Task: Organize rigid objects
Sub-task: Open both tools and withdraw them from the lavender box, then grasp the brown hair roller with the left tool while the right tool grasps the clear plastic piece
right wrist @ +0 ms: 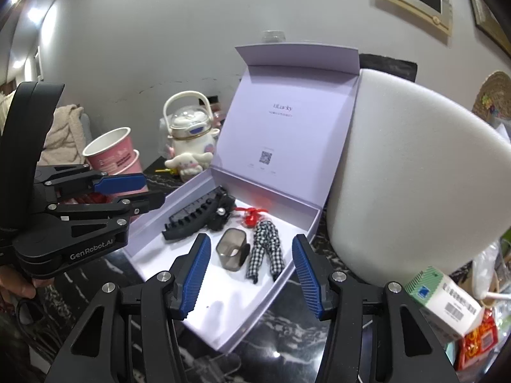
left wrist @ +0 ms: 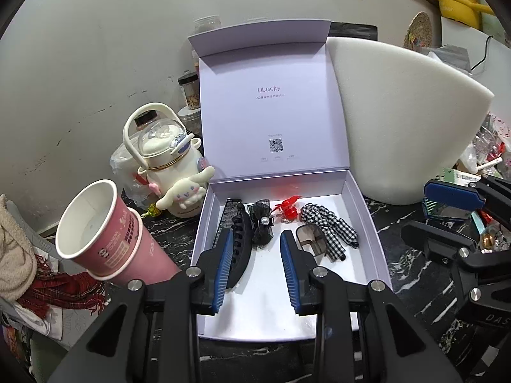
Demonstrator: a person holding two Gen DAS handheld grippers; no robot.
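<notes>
An open lilac gift box [left wrist: 367, 220] [right wrist: 306, 233] lies on the dark marble counter with its lid standing up. Inside lie a large black claw clip [left wrist: 239, 249] [right wrist: 191, 220], a black bow clip with a pearl [left wrist: 262, 223] [right wrist: 220, 214], a red hair clip [left wrist: 289, 210] [right wrist: 252, 218], a smoky clear square clip [left wrist: 309, 242] [right wrist: 231, 252] and a black-and-white checked bow [left wrist: 332, 229] [right wrist: 266, 249]. My left gripper [left wrist: 255, 274] [right wrist: 143, 191] is open and empty over the box's front. My right gripper [right wrist: 252, 277] [left wrist: 447, 220] is open and empty over the box's right front corner.
Stacked pink paper cups [left wrist: 105, 233] [right wrist: 115, 153] and a cream kettle-shaped bottle with a plush charm [left wrist: 169, 162] [right wrist: 191, 137] stand left of the box. A big white foam block [left wrist: 405, 118] [right wrist: 408, 172] stands right. Small cartons [right wrist: 447, 300] and clutter fill the right side.
</notes>
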